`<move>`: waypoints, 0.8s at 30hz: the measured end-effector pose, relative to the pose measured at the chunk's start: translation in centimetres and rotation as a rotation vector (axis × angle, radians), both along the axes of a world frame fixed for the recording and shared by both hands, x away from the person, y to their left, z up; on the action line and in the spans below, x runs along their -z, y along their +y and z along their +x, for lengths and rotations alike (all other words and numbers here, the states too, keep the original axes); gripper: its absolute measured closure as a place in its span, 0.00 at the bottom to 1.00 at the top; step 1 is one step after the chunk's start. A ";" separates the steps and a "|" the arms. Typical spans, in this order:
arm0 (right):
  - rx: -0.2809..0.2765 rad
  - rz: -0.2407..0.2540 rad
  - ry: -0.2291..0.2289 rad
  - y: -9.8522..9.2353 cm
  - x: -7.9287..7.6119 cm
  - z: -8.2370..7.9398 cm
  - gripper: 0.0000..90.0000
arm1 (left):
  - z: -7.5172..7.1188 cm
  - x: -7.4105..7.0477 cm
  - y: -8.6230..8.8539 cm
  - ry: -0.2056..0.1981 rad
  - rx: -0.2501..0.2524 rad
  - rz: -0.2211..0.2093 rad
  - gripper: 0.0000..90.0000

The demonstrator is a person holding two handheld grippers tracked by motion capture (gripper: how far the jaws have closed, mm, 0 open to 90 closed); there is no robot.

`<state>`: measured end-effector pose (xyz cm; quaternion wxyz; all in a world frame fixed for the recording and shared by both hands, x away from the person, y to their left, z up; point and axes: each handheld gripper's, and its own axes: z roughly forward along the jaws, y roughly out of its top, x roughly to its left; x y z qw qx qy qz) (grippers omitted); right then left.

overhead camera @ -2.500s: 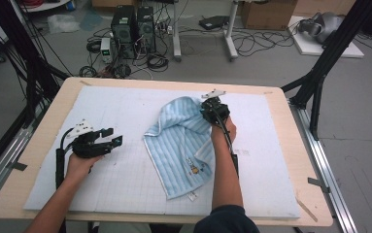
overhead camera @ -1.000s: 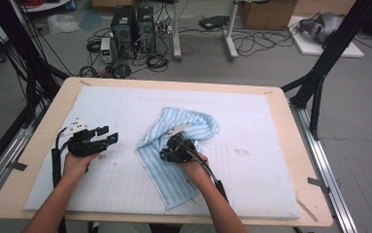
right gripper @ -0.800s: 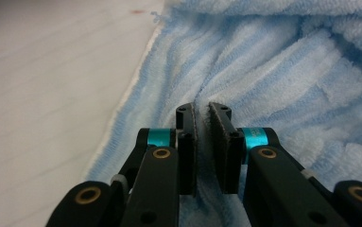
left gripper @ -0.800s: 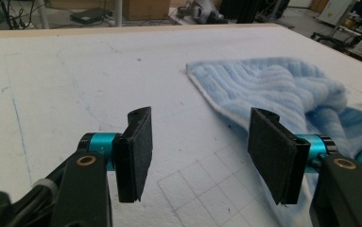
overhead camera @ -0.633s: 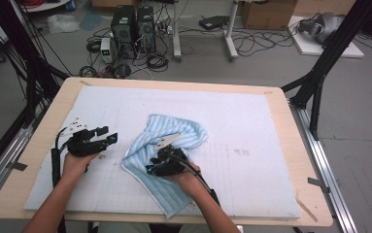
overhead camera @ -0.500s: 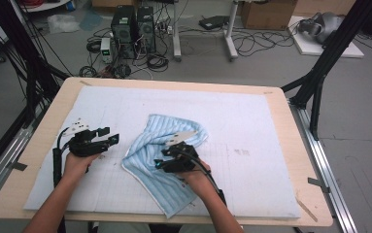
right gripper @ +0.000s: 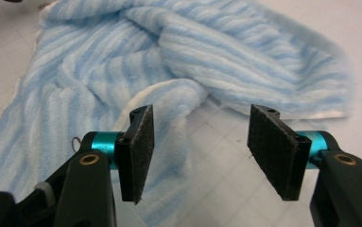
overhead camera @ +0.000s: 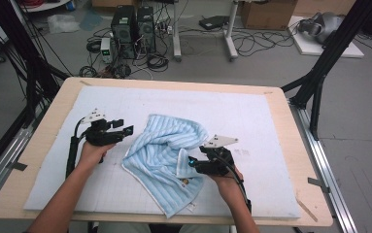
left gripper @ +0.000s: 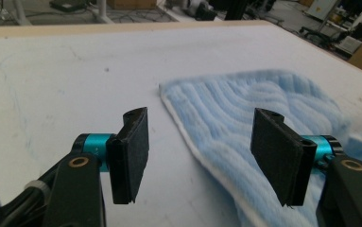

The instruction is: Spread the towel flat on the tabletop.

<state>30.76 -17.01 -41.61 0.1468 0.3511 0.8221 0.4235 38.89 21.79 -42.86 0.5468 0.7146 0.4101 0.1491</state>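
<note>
A light blue striped towel [overhead camera: 161, 148] lies crumpled in the middle of the white mat [overhead camera: 251, 116], with a fold turned over at its right side. My left gripper [overhead camera: 126, 130] hovers at the towel's left edge and is open. In the left gripper view the white-hemmed towel [left gripper: 245, 109] edge runs between the jaws of that gripper [left gripper: 200, 144], untouched. My right gripper [overhead camera: 191, 163] sits at the towel's front right; its jaws have just been opening. In the right gripper view the gripper [right gripper: 200, 142] is open, with a towel [right gripper: 188, 52] fold by its left pad and bare mat between the pads.
The mat covers a wooden table [overhead camera: 297, 145]. Black frame posts [overhead camera: 319, 73] rise at the table's left and right sides. Computer towers [overhead camera: 132, 24], cables and a cardboard box [overhead camera: 266, 12] stand on the floor past the far edge.
The right gripper pulled a towel fold to the left, let go of it and drew back to the right with its jaws apart. The left gripper slid right, up to the towel's edge.
</note>
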 end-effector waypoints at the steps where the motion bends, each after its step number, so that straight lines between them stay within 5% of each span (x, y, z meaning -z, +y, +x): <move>1: 0.017 0.015 -0.004 -0.5 -0.2 0.0 0.45 | 0.4 0.0 -0.4 0.006 0.001 0.009 0.42; 11: 0.026 0.048 -0.002 -1.7 0.2 0.4 0.44 | 4.3 0.6 -4.5 0.079 0.004 0.152 0.41; 17: 0.038 0.057 -0.003 -2.0 0.2 0.4 0.42 | 5.5 1.8 -7.9 0.127 0.037 0.313 0.40; 19: 0.037 0.057 -0.003 -2.0 0.2 0.4 0.42 | 5.3 2.1 -8.7 0.097 0.038 0.362 0.46; 21: 0.040 0.057 0.000 -2.0 0.3 0.3 0.42 | 5.4 2.0 -8.6 0.088 0.053 0.354 0.54; 24: 0.037 0.061 0.005 -2.0 0.4 0.3 0.42 | 5.4 2.0 -8.5 0.078 0.097 0.341 0.85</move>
